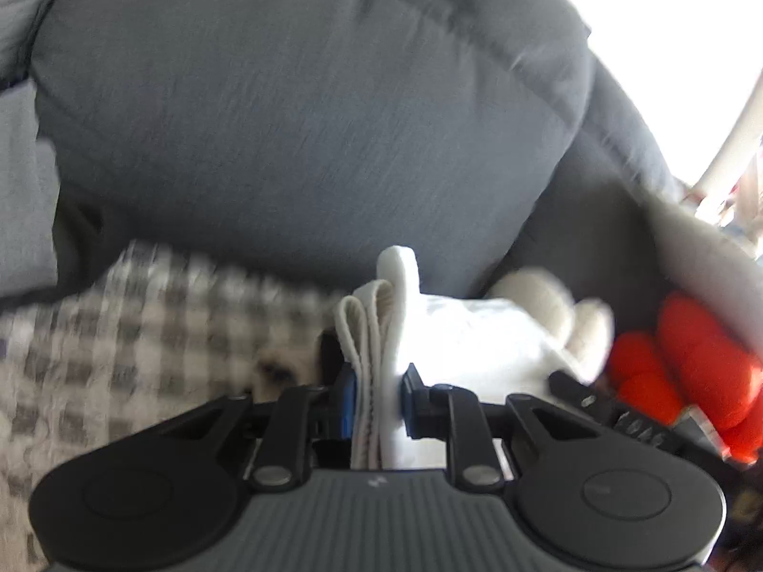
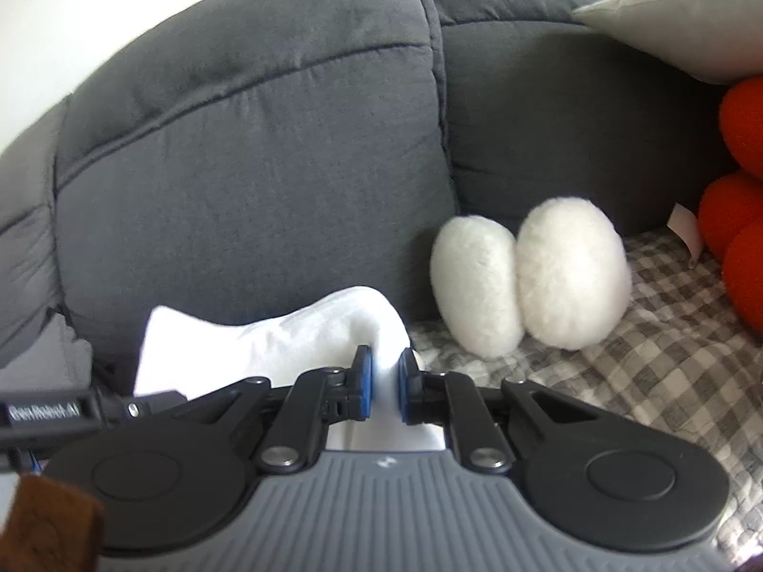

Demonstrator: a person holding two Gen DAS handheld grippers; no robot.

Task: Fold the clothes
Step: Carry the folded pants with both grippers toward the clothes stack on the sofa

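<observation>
A dark grey sofa (image 2: 248, 181) fills both views, its seat under a grey-checked cover (image 2: 644, 333). At lower centre, the left gripper (image 1: 376, 400) and the right gripper (image 2: 384, 391) each clamp the white garment (image 2: 286, 338). White plush (image 2: 529, 281) sits right.

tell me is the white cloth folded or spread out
Folded, at least at the held end: the left wrist view shows the white cloth doubled into stacked layers between the left gripper's pads.
</observation>
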